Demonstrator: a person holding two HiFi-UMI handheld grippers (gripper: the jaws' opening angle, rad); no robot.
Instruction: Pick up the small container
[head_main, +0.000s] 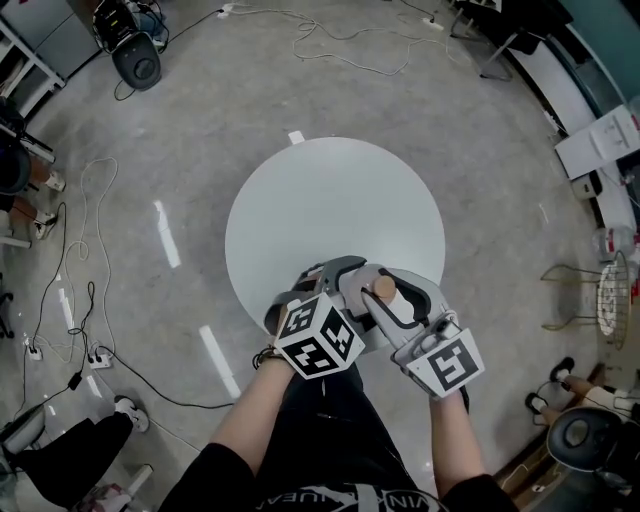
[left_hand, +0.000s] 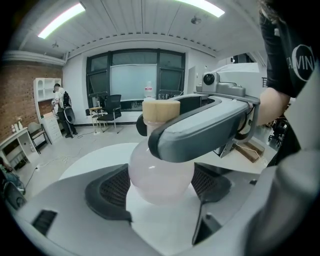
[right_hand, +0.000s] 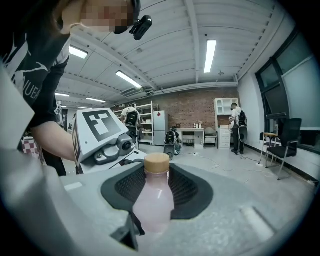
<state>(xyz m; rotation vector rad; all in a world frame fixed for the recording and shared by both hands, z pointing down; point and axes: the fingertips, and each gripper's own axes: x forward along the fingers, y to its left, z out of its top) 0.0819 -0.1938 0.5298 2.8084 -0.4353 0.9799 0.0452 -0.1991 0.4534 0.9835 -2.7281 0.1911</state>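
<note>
A small bottle (head_main: 385, 290) of pale pink liquid with a tan cap is held at the near edge of the round white table (head_main: 330, 190). Both grippers close in on it from my side. In the left gripper view the bottle (left_hand: 160, 172) fills the middle and rests against the dark ribbed pad (left_hand: 107, 192). The right gripper's grey jaw (left_hand: 200, 130) crosses its shoulder there. In the right gripper view the bottle (right_hand: 154, 205) stands upright against that gripper's dark pad (right_hand: 192, 192). The left gripper (head_main: 335, 272) and the right gripper (head_main: 405, 290) are both shut on it.
Cables and a power strip (head_main: 90, 355) trail over the grey floor on the left. A chair base (head_main: 137, 60) stands far left, and a wire rack (head_main: 608, 295) stands at the right. Someone's shoes (head_main: 125, 408) are near the lower left. People stand by shelves (right_hand: 235, 125) further off.
</note>
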